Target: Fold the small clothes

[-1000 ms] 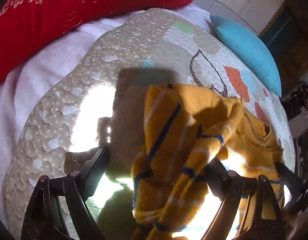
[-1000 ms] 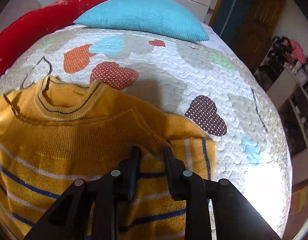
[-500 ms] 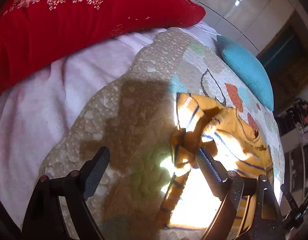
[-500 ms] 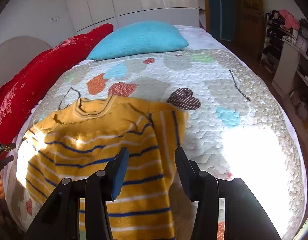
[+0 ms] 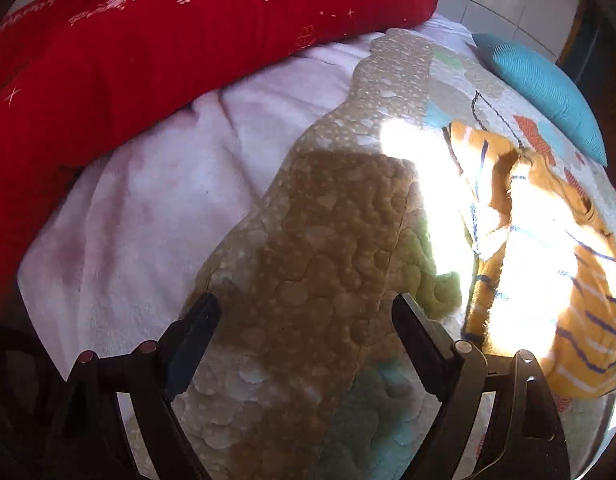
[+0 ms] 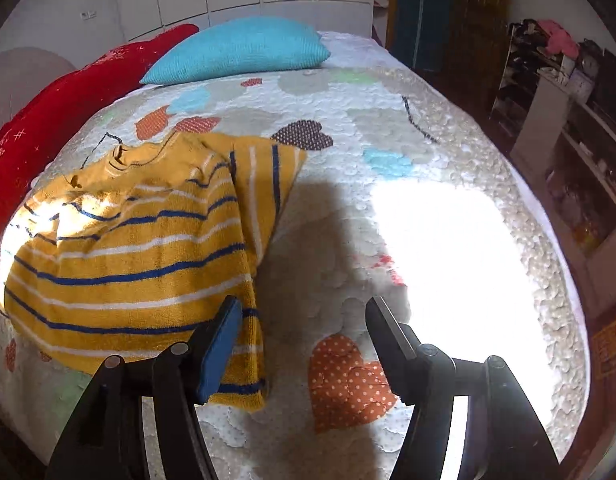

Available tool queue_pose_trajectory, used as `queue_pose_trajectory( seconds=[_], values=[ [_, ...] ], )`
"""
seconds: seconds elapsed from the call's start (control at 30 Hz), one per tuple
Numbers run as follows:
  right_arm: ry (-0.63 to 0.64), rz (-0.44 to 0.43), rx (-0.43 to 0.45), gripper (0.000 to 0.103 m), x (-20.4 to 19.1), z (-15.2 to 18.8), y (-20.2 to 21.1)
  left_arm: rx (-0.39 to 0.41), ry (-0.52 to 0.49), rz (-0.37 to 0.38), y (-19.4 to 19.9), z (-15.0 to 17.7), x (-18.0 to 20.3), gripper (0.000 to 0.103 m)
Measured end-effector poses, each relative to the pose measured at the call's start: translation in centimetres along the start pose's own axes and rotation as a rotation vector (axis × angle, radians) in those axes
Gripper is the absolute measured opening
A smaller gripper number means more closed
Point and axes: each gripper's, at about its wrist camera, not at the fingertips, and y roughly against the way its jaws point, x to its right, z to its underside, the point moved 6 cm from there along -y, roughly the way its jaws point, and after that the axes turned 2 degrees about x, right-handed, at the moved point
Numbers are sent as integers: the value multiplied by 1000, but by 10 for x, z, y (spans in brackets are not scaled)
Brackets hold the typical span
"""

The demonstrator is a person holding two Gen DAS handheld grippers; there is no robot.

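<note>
A small mustard-yellow sweater with blue and white stripes [image 6: 139, 248] lies on the quilted bedspread [image 6: 388, 128], both sleeves folded in over the body. In the left wrist view the sweater [image 5: 548, 240] lies at the right, partly washed out by sunlight. My left gripper [image 5: 303, 320] is open and empty, held above the quilt's beige border to the left of the sweater. My right gripper [image 6: 303, 320] is open and empty, above the quilt at the sweater's lower right edge.
A long red cushion [image 5: 147, 60] and a turquoise pillow [image 6: 239, 48] lie at the head of the bed. A white fleece blanket [image 5: 147, 200] shows beside the quilt. Shelves with clutter [image 6: 568, 120] stand past the bed's right side. Bright sun patches fall on the quilt.
The right gripper opened, let go of the sweater's sleeve and drew back. The left gripper pulled back and left, away from the sweater. The sleeves now lie folded over the body.
</note>
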Motion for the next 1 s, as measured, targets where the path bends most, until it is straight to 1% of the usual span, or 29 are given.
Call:
queue_pose_trajectory(
  seconds=[0.07,0.17,0.27,0.33,0.37,0.47,0.53,0.6,0.67,0.73,0.77,0.8,0.87,0.93,1.0],
  values=[
    [35,-45,39,68,-18,-9,21,15,44,33,13,7,-11,87],
    [132,-143,83,68,-73,-16,48,24,91,82,32,30,-18,87],
    [301,-256,96,68,-155,-7,63,30,131,140,45,56,-21,87],
    [437,-304,102,68,-216,12,67,34,159,167,52,72,-26,87],
    [505,-313,109,68,-245,23,67,42,170,176,56,78,-29,87],
    [696,-285,133,68,-321,56,58,63,203,186,65,90,-43,87],
    [798,-230,156,66,-358,72,43,64,225,193,68,95,-55,87],
    [882,-153,191,57,-385,83,28,67,240,189,68,98,-67,87],
    [947,-97,209,45,-407,87,11,75,248,177,69,101,-78,87],
    [989,-42,228,33,-423,85,-6,80,265,180,69,103,-89,87],
    [993,-21,228,19,-431,84,-13,81,279,186,69,103,-94,87],
    [988,-10,212,10,-438,82,-19,82,293,190,69,103,-98,87],
    [947,-16,174,8,-446,72,-26,85,315,193,69,105,-105,87],
    [879,-72,144,8,-455,62,-23,88,330,193,69,106,-111,87],
    [821,-106,136,8,-460,52,-19,86,343,199,69,107,-114,87]
  ],
)
